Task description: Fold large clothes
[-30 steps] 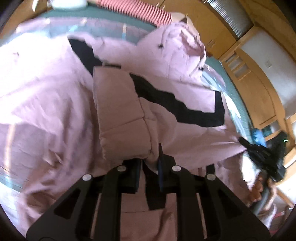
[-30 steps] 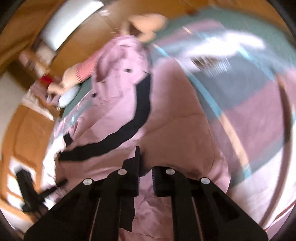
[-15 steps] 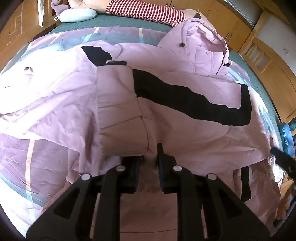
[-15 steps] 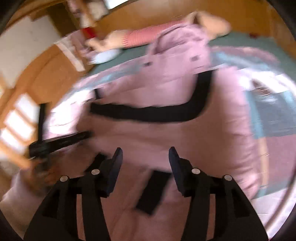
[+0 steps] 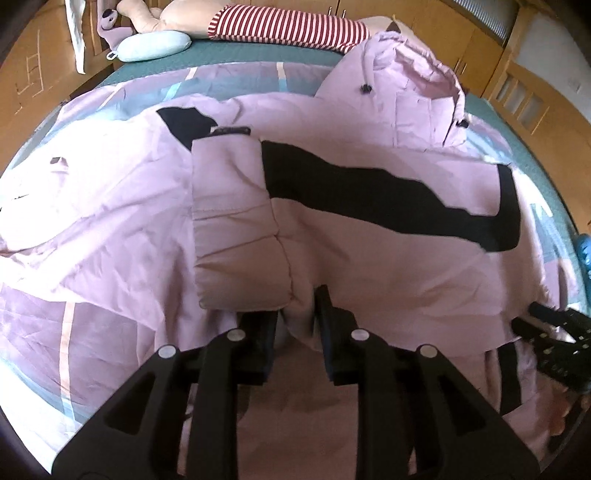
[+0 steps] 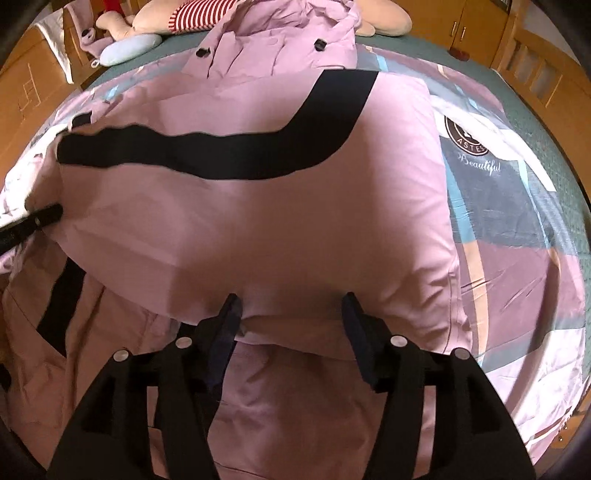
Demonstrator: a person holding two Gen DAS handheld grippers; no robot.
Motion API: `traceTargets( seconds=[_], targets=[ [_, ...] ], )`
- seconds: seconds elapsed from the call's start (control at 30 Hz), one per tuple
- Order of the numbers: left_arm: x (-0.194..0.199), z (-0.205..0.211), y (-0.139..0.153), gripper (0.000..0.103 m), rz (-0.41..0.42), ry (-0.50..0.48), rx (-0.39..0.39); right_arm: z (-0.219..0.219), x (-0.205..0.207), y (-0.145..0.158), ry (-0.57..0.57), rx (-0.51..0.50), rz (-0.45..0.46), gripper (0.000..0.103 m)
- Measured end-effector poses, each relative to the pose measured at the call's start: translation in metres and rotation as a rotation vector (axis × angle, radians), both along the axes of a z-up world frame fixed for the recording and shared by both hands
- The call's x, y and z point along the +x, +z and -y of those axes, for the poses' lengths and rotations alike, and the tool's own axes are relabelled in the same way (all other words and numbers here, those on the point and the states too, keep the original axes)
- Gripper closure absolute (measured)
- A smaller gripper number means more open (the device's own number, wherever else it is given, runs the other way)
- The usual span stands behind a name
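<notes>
A pink hooded jacket with a black stripe lies spread on the bed, one sleeve folded over its body. My left gripper is still shut on a fold of the jacket's lower edge, and its jaws are opening. In the right wrist view the jacket fills the middle. My right gripper is opening wide, with the folded edge lying loose between its fingers. The right gripper shows at the jacket's right edge in the left wrist view. The left gripper shows at the far left in the right wrist view.
A patterned pink, blue and white bedsheet covers the bed. At the head lie a plush toy in a red striped shirt and a pale blue cushion. Wooden cabinets and a bed rail surround the bed.
My right gripper went from shut on the jacket to wide open and swung round above the folded edge. The left gripper kept its hold and sank a little, its gap barely wider.
</notes>
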State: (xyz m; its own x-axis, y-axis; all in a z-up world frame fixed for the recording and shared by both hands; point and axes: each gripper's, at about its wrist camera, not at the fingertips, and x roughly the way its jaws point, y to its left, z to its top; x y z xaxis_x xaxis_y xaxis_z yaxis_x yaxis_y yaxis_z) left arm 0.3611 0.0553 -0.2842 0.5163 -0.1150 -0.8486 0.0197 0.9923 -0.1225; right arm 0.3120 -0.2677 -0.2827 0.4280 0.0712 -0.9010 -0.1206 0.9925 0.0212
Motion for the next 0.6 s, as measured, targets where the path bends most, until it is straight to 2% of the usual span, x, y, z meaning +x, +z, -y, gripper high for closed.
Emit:
traceTargets(
  seconds=[0.07, 0.13, 0.23, 0.37, 0.53, 0.6],
  targets=[
    [-0.003, 0.000, 0.005, 0.079, 0.006, -0.004, 0.016, 0.002, -0.008, 0.011, -0.004, 0.049, 0.050, 0.044],
    [-0.007, -0.001, 0.014, 0.076, 0.017, -0.002, 0.018, -0.001, -0.006, 0.012, -0.021, 0.056, 0.069, 0.043],
    [-0.018, -0.006, 0.028, 0.072, 0.057, 0.014, 0.027, 0.001, 0.001, -0.001, -0.057, 0.030, 0.012, 0.042],
    [-0.027, -0.011, 0.040, 0.072, 0.082, 0.034, -0.005, -0.005, 0.002, -0.005, -0.043, -0.008, 0.009, 0.038],
    [-0.041, -0.013, 0.061, 0.054, 0.204, 0.085, 0.078, -0.004, 0.005, -0.008, -0.031, -0.029, 0.011, 0.036],
    [-0.037, -0.009, 0.059, 0.054, 0.187, 0.053, 0.064, -0.004, 0.004, -0.006, -0.035, -0.023, 0.016, 0.036]
  ],
)
